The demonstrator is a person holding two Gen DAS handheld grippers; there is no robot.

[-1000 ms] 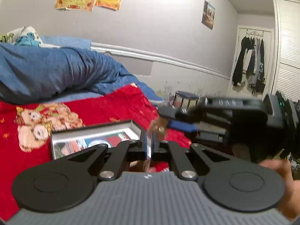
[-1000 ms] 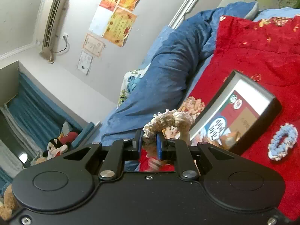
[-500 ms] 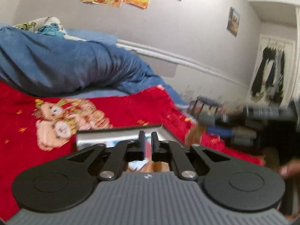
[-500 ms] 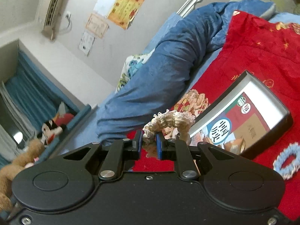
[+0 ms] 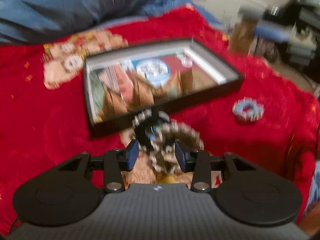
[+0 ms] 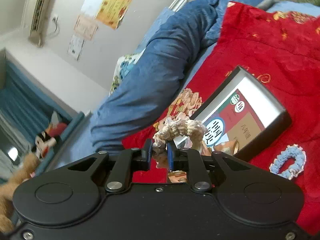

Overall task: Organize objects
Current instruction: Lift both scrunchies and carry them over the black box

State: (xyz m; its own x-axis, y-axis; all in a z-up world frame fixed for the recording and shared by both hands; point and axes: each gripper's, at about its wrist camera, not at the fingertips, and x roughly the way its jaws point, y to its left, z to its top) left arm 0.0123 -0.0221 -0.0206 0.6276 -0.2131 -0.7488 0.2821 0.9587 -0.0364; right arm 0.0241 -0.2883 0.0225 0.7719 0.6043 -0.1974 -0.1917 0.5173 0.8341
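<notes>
In the right gripper (image 6: 159, 156), frilly cream scrunchie (image 6: 178, 129)

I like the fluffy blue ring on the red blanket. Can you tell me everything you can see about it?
The blue ring is a crocheted scrunchie, soft yarn by the look of it, light blue with a pale frilly edge and a hole in the middle showing red. It lies flat on the red blanket, a little apart from the black tray. Nothing else touches it; neither gripper is on it. In the left view it is blurred.

Grey wall (image 6: 66, 64), papers (image 6: 114, 6) pinned, air conditioner (image 6: 38, 10) high; teal curtain (image 6: 18, 100).
</notes>
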